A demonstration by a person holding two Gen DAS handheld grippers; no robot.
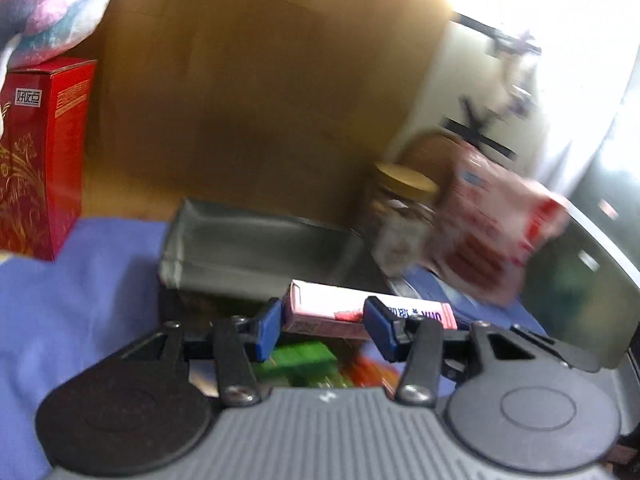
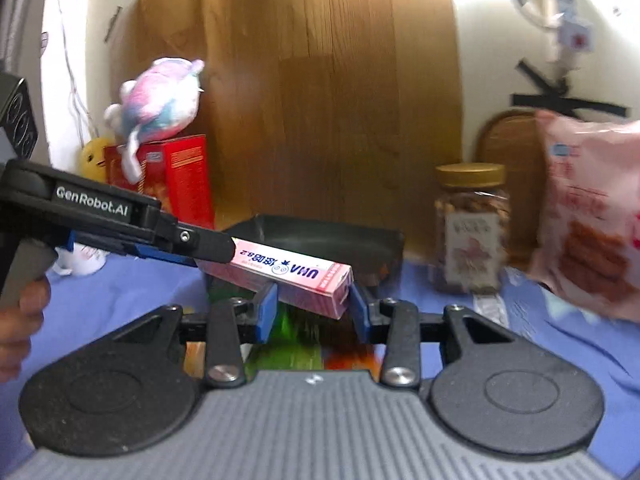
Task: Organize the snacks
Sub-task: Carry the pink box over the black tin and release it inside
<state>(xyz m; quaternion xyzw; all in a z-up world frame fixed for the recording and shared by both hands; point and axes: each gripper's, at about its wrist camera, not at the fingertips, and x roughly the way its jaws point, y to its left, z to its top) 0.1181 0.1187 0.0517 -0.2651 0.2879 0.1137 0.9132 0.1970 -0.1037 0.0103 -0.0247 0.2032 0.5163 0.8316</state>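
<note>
Pink box (image 2: 294, 270): light, stiff carton, probably crushable. Clamped near left end by left gripper (image 1: 322, 326); right gripper (image 2: 312, 306) straddling right end, contact unclear. Best held across long flat faces.

Your pink box (image 2: 294, 270) reads as glossy printed card. The fingers (image 1: 269, 330) are matt blue plastic on matt black arms; the ribbed grey housing (image 2: 312, 432) looks rubbery, matt. Far tray (image 1: 256, 240) is dull grey metal, brushed look. The cloth (image 1: 80, 300) under it is soft matt blue fabric. Right-side jar (image 2: 472, 236) is clear, glass or plastic, can't tell, with a satin gold lid. The bag (image 2: 592, 220) is shiny plastic film. Red box (image 2: 180, 176) is glossy card. Back panel (image 2: 320, 100) is grained wood, matt. Plush toy (image 2: 160, 98) is fuzzy.
</note>
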